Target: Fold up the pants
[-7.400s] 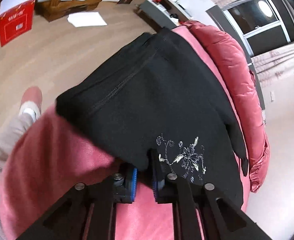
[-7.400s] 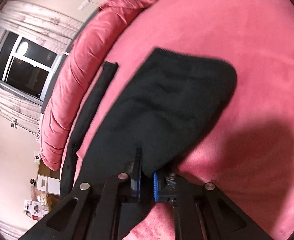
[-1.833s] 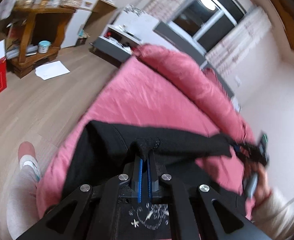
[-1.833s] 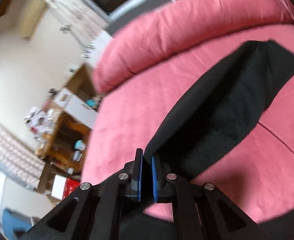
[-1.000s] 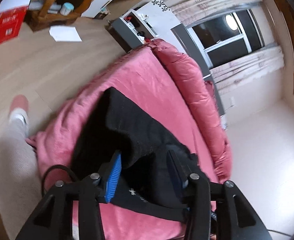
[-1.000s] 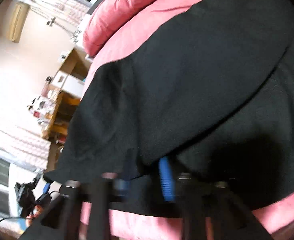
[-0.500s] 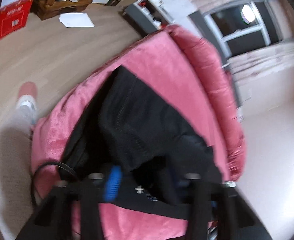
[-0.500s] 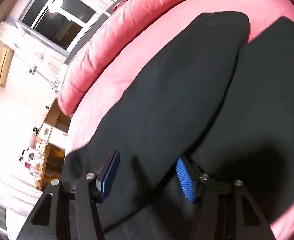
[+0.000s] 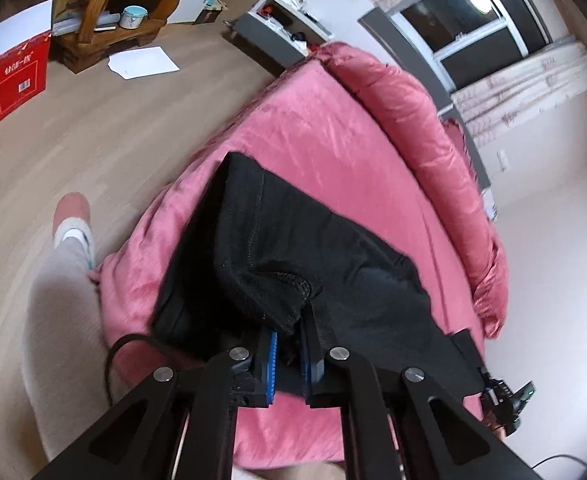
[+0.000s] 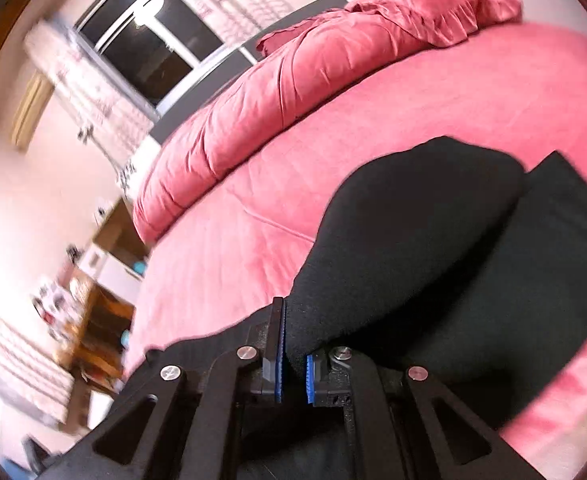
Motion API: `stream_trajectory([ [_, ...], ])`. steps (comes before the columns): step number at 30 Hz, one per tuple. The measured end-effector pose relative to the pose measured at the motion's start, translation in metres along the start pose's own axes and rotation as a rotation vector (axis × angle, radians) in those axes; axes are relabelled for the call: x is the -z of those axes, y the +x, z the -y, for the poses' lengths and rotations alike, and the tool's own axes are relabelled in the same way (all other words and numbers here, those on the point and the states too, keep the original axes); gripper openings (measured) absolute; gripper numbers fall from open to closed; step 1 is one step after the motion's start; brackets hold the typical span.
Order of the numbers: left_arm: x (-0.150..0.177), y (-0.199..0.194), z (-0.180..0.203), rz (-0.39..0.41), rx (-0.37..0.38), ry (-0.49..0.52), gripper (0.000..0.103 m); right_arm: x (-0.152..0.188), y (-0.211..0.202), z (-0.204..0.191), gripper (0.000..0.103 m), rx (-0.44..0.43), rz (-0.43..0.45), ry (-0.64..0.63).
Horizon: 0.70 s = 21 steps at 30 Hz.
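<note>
Black pants [image 9: 293, 248] lie folded over on a pink bed [image 9: 333, 132]. My left gripper [image 9: 289, 356] is shut on a bunched edge of the pants near the bed's front edge, with cloth pinched between its blue pads. In the right wrist view the black pants [image 10: 433, 248] are lifted off the pink bed [image 10: 293, 184] in a rounded fold, and my right gripper [image 10: 293, 356] is shut on their near edge. The right gripper itself shows small at the lower right of the left wrist view.
A rolled pink duvet [image 9: 421, 120] runs along the bed's far side under a window [image 9: 473, 8]. A person's leg and slippered foot [image 9: 71, 220] stand on the wooden floor left of the bed. A red box [image 9: 15, 76], papers and wooden shelving [image 9: 105, 4] sit beyond.
Both grippers, open over the pants a second ago, have closed on the cloth. The right gripper has risen, pulling its part of the pants up off the bed.
</note>
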<state>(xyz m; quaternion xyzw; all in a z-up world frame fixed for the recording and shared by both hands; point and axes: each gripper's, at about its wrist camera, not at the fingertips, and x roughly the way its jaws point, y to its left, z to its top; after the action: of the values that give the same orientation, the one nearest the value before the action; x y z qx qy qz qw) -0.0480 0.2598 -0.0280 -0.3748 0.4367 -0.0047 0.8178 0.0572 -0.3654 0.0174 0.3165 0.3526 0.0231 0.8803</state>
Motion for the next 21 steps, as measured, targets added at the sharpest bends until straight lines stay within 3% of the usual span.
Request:
stream_trajectory([
  [4, 0.012, 0.011, 0.004, -0.038, -0.111, 0.118, 0.009, 0.019, 0.003, 0.012, 0.008, 0.084, -0.073, -0.068],
  [8, 0.021, 0.024, 0.015, -0.051, -0.234, 0.270, 0.010, 0.041, 0.023, 0.049, 0.008, 0.135, -0.157, -0.037],
  [11, 0.025, 0.026, 0.020, -0.050, -0.281, 0.331, 0.017, 0.051, 0.031, 0.066, 0.012, 0.095, -0.193, 0.044],
  [13, 0.024, 0.016, 0.018, -0.014, -0.240, 0.296, 0.022, 0.050, 0.025, 0.072, 0.012, 0.052, -0.184, 0.076],
  [15, 0.017, -0.002, 0.012, 0.046, -0.194, 0.227, 0.030, 0.051, 0.017, 0.077, 0.027, 0.025, -0.164, 0.096],
  [17, 0.008, -0.021, 0.003, 0.125, -0.153, 0.136, 0.033, 0.043, 0.010, 0.082, 0.055, 0.015, -0.112, 0.108],
  [19, 0.002, -0.037, 0.001, 0.207, -0.186, 0.088, 0.030, 0.031, 0.001, 0.091, 0.055, -0.003, -0.052, 0.132],
  [21, -0.005, -0.055, 0.006, 0.312, -0.255, 0.106, 0.029, 0.018, -0.007, 0.105, 0.055, 0.000, -0.007, 0.148],
])
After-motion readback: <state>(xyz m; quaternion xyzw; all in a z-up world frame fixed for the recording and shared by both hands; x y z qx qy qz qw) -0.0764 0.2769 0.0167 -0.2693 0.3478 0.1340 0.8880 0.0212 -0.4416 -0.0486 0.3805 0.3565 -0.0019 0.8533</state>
